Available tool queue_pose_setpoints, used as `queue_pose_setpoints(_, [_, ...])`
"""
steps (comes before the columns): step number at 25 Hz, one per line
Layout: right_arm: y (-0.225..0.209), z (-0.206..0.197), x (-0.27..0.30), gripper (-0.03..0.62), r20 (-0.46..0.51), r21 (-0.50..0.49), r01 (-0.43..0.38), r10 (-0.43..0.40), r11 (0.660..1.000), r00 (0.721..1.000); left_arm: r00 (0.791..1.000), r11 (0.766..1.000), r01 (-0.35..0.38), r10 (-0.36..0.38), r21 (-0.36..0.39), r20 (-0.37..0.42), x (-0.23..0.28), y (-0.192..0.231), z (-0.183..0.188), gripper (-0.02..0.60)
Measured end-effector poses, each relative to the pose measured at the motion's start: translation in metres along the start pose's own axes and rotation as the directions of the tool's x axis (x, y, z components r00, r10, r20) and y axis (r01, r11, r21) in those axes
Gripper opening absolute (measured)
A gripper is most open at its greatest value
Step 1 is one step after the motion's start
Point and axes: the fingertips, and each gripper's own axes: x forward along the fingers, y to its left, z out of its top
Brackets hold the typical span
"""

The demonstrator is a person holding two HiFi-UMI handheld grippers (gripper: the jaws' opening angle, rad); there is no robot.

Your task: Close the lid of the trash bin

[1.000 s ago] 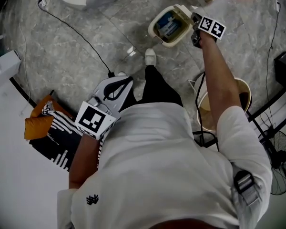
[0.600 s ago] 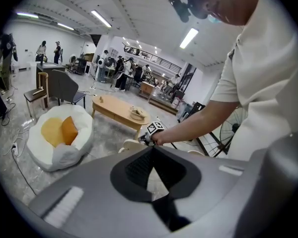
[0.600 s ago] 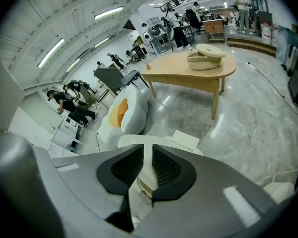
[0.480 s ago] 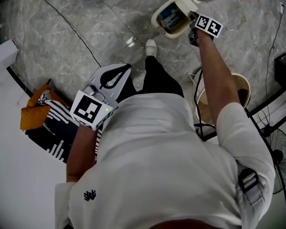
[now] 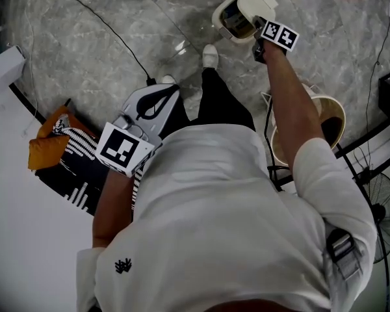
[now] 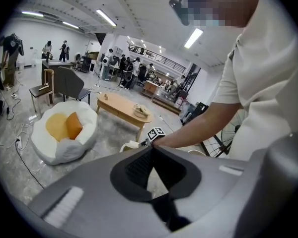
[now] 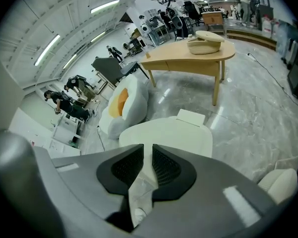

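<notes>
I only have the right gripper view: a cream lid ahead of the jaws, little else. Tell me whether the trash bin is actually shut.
Observer: Not shut. In the head view the lid covers only part of the trash bin, and the bin's inside shows beside the lid.
Operator: Give me the left gripper's state.
Observer: The left gripper is shut, its tips touching, with nothing between them.
Operator: Say where it is.
Observer: The head view puts it at the person's left side, close to the body and well apart from the bin.
</notes>
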Motion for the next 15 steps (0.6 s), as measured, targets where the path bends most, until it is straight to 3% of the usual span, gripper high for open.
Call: queue_pose_setpoints(15, [0.002, -0.069, 0.048, 0.052, -0.135, -0.028, 0.003, -0.006, 1.000, 0.991, 0.998, 0.997, -0.041, 0.037, -0.061, -0.057, -0.001, 0.020, -0.018, 0.055])
